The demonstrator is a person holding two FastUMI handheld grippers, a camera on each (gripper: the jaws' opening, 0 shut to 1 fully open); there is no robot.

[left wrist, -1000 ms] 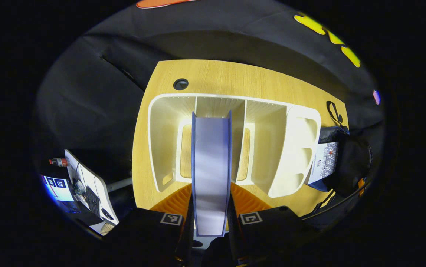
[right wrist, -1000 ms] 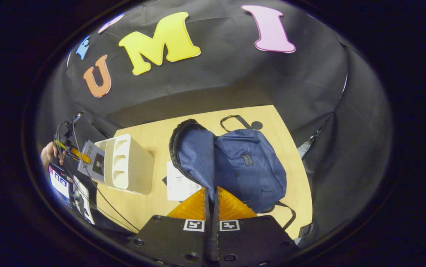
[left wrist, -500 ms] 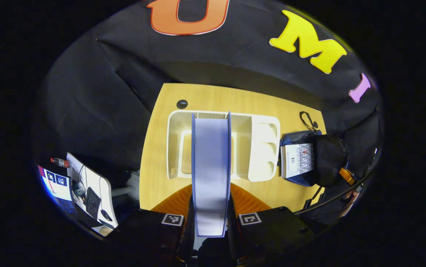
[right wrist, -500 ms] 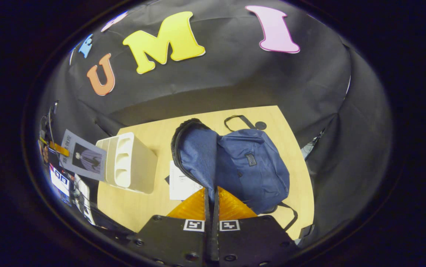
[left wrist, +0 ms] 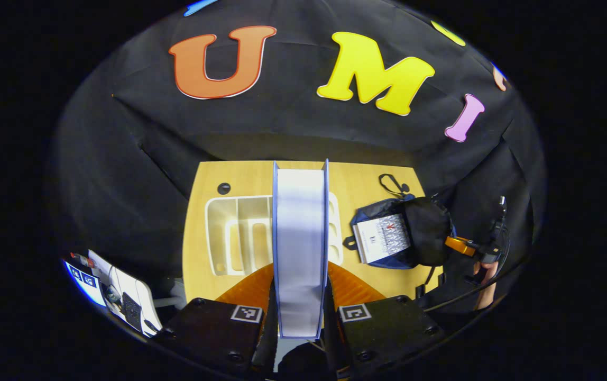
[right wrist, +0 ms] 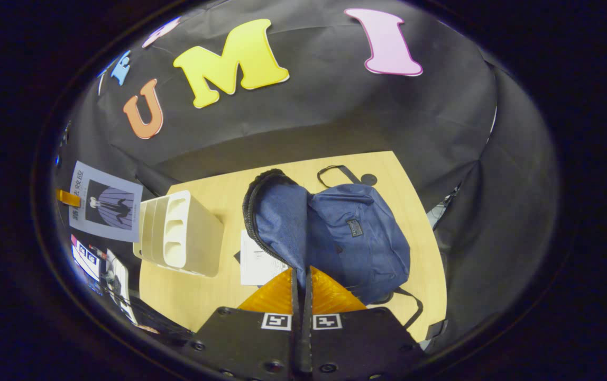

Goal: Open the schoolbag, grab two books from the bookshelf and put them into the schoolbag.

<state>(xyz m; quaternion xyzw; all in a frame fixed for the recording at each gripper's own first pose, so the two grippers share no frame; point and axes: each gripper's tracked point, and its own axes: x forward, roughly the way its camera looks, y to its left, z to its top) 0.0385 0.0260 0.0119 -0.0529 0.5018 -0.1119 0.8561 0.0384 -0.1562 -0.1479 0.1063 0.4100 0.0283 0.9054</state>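
The book (left wrist: 300, 248) stands edge-on between the left gripper's (left wrist: 300, 317) fingers, held high above the wooden desk (left wrist: 198, 222). The white bookshelf (left wrist: 235, 233) lies below it; the bag (right wrist: 346, 233) sits at 3 o'clock, its flap pinched by the right gripper's (right wrist: 301, 296) closed fingers. Black cloth walls the booth.

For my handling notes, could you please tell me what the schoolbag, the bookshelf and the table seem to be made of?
Schoolbag: blue woven fabric, matte, likely nylon or canvas; it slumps and creases, with a zip along its opened flap.
Bookshelf: cream moulded plastic, probably; smooth, rounded corners, slight sheen.
Table: light wood-look top with straight grain lines; possibly laminate rather than solid wood.
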